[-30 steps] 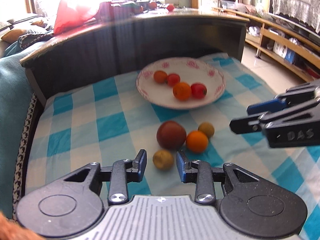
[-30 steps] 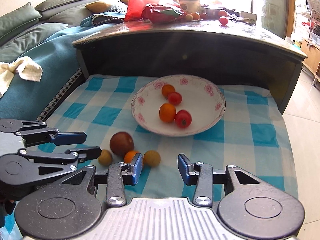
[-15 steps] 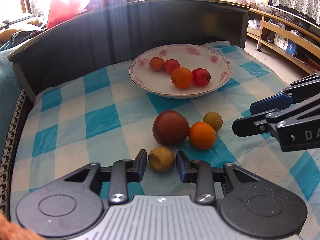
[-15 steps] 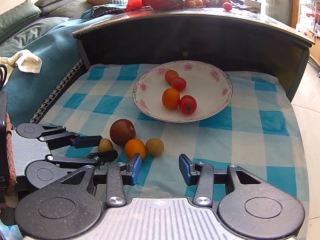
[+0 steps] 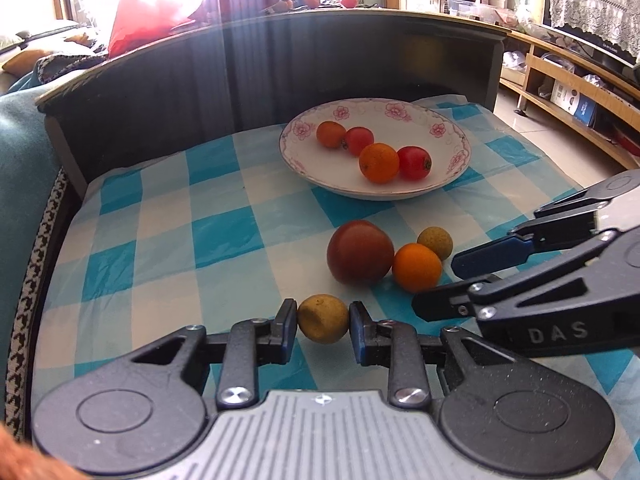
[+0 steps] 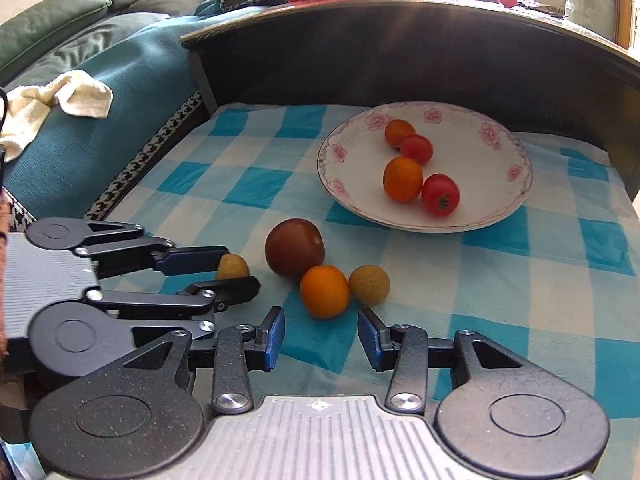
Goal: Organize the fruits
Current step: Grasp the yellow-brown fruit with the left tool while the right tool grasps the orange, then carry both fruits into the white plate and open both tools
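My left gripper (image 5: 323, 325) has closed on a small yellow-brown fruit (image 5: 323, 319) on the checked cloth; the pads touch both its sides. It also shows in the right wrist view (image 6: 232, 267). My right gripper (image 6: 321, 334) is open and empty, just short of an orange (image 6: 324, 291). Beside the orange lie a dark red fruit (image 6: 295, 246) and another yellow-brown fruit (image 6: 369, 284). A white flowered plate (image 6: 500, 168) further back holds two oranges and two red tomatoes.
A dark curved wooden wall (image 5: 320, 64) stands behind the plate. A teal-covered sofa (image 6: 100, 120) with a cream towel (image 6: 56, 104) lies at the left. Wooden shelving (image 5: 580, 92) stands at the right, beyond the cloth's edge.
My left gripper moved forward around the small yellow-brown fruit and its fingers closed in on it. My right gripper moved closer to the orange, still open.
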{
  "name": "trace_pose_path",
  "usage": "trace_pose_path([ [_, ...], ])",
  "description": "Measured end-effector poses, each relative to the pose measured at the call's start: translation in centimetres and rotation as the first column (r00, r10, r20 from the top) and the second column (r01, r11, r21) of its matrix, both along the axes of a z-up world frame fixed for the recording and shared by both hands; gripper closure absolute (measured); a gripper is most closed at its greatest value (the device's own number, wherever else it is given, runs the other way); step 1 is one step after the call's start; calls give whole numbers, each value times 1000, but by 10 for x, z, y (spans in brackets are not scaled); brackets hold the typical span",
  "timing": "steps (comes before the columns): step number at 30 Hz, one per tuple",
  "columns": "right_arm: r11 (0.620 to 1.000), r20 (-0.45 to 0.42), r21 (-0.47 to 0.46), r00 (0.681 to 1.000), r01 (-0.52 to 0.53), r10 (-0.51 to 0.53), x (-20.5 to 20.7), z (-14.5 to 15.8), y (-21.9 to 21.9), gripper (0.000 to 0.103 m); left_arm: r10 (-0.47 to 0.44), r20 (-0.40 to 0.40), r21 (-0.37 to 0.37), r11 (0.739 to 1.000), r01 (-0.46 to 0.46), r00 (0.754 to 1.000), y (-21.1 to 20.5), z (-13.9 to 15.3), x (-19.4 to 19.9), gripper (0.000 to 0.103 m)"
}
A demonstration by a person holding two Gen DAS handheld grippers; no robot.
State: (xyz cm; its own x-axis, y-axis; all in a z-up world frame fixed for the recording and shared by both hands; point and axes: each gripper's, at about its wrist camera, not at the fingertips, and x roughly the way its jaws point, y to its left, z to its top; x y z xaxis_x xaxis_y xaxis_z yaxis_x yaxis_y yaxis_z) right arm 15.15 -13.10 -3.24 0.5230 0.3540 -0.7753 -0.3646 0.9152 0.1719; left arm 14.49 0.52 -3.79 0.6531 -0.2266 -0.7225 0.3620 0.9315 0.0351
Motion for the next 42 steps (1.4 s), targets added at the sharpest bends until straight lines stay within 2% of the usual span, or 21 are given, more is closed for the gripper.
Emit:
trace_pose_path([
  [12, 999, 51, -34, 999, 8, -6, 10, -11, 12, 66, -6, -35, -30, 1000, 5, 999, 11, -7, -5, 66],
  [15, 997, 70, -83, 998, 2, 4, 8, -11, 13, 79, -10, -38, -47, 999, 8, 999, 12, -7, -5, 66],
  [17, 997, 57, -78, 998, 6, -2, 6, -10, 10, 79, -19, -40, -56, 998, 17, 999, 11, -7, -7, 66],
  [22, 996, 34, -87, 999, 32, -29, -12, -1, -5, 80, -60, -47, -95, 994, 55, 997, 10, -6, -16, 66],
  [27, 989, 13, -136, 999, 51, -50, -39, -1, -12, 80, -112, -30, -67, 992, 110, 993, 0, -8, -32, 66],
  [30, 987, 10, -155, 999, 52, -51, -52, -1, -14, 80, -133, -15, -34, 991, 133, 991, -5, -11, -37, 65],
  [33, 983, 22, -179, 999, 36, -32, -60, -2, -13, 78, -134, -19, -33, 991, 133, 991, -5, -10, -38, 64],
  [39, 989, 31, -143, 999, 41, -37, -65, -3, -18, 66, -138, 2, -8, 990, 138, 990, -9, -11, -39, 59],
  [42, 990, 40, -134, 999, 39, -34, -65, -4, -18, 65, -131, 4, -2, 991, 131, 991, -9, -11, -39, 56],
])
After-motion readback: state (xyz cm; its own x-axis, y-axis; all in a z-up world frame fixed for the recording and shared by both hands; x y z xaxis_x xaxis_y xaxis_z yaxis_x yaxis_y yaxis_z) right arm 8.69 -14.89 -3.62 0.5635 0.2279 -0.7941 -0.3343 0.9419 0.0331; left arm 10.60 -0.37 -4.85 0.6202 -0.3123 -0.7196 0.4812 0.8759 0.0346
